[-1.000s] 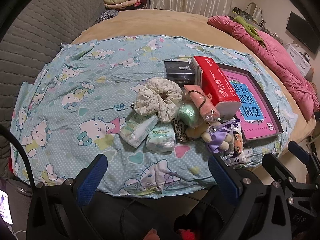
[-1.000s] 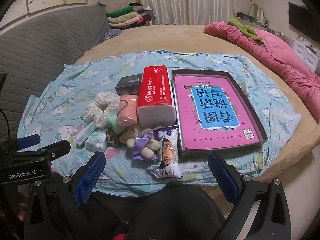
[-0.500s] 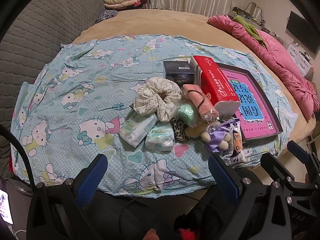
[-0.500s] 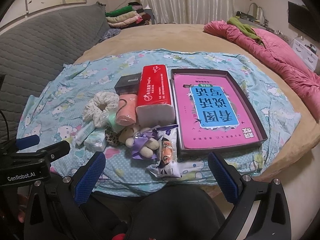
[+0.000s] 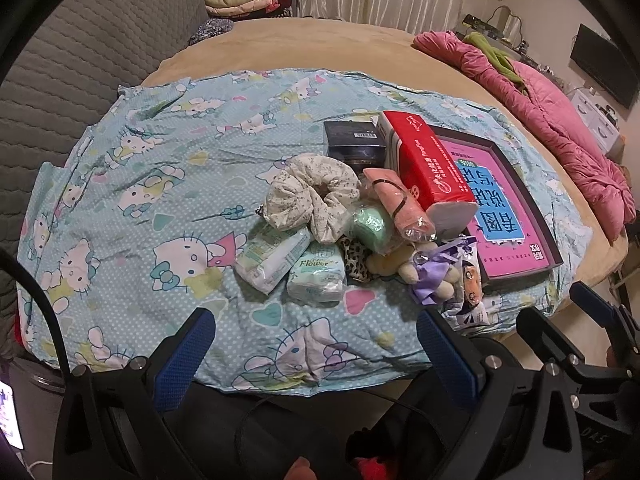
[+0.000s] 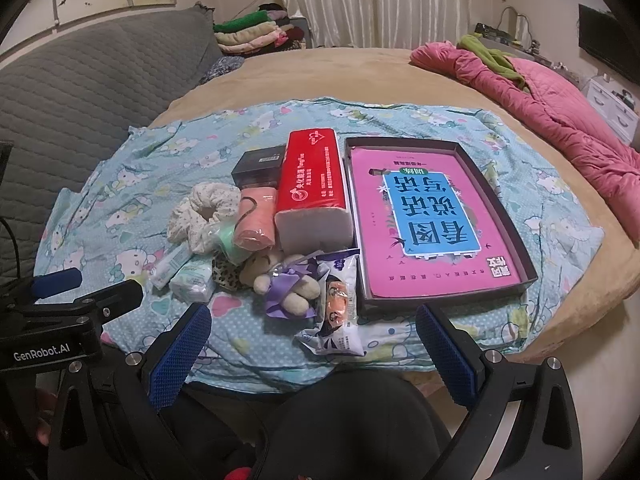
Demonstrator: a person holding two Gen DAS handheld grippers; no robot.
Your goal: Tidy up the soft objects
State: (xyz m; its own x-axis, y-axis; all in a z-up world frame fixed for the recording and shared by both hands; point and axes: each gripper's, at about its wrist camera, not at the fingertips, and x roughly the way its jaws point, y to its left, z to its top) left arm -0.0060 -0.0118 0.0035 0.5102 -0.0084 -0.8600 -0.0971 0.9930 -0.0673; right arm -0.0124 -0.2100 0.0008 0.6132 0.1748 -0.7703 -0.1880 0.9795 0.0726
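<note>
A heap of soft things lies on a blue cartoon-cat sheet [image 5: 140, 184]: a cream scrunchie [image 5: 310, 198] [image 6: 206, 210], a pink rolled towel [image 5: 396, 204] [image 6: 256, 222], a mint roll [image 5: 370, 226], tissue packs [image 5: 316, 274] [image 6: 192, 278], a leopard-print piece [image 5: 354, 262], a small plush bear with a purple bow [image 5: 430, 276] [image 6: 286, 284] and a snack bag [image 6: 338, 308]. A red tissue pack [image 5: 424, 170] [image 6: 314, 184] leans beside a dark tray [image 6: 528, 268] holding a pink book [image 6: 424, 216]. My left gripper [image 5: 316, 354] and right gripper [image 6: 312, 356] hover open, empty, at the near bed edge.
A black box [image 5: 354, 144] sits behind the scrunchie. A pink quilt [image 6: 560, 120] lies at the far right of the tan bed, a grey quilted headboard [image 6: 80, 88] stands left, and folded clothes [image 6: 252, 34] are stacked at the back. A person's dark-clothed lap is below.
Both views have shifted only slightly; the heap sits a little lower in the right wrist view. Nothing on the bed has moved and both grippers stay open.
</note>
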